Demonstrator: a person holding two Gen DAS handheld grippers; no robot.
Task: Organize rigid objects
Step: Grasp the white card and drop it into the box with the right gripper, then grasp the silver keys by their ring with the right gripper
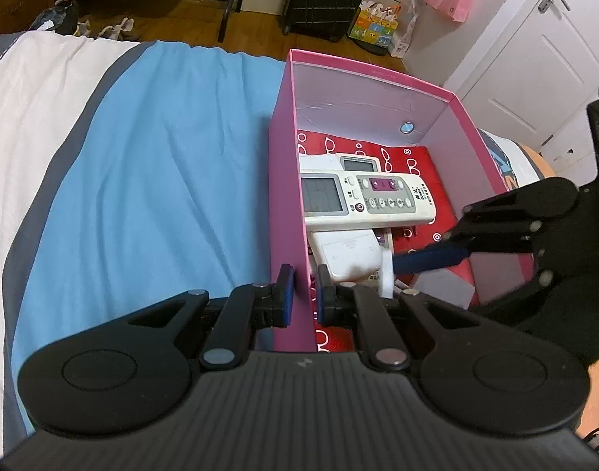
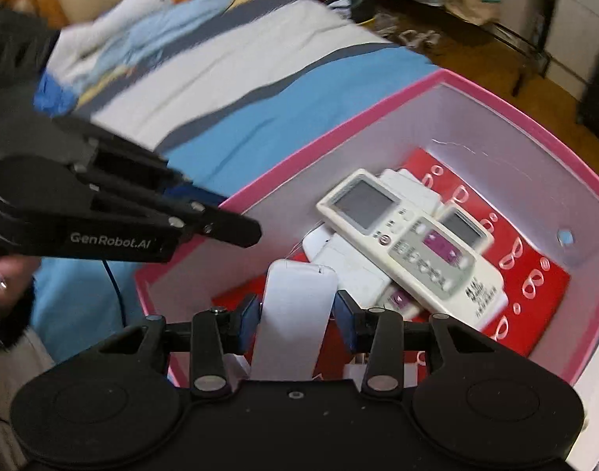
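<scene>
Left gripper [image 1: 302,290]: fingers straddle the near side wall of the pink box [image 1: 289,204] — one pad outside the wall, one inside, a small gap to each, not clamped.

Right gripper [image 2: 295,320]: reaches over the box's near corner, tips down inside it. Jaws parted around a white remote [image 2: 295,314]; pads sit just beside its edges — contact cannot be confirmed, the right wrist view being motion-blurred.

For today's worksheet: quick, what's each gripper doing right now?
Left gripper: straddling the pink box wall; contact unclear.
Right gripper: around the white remote, gaps visible, apparently open.
</scene>
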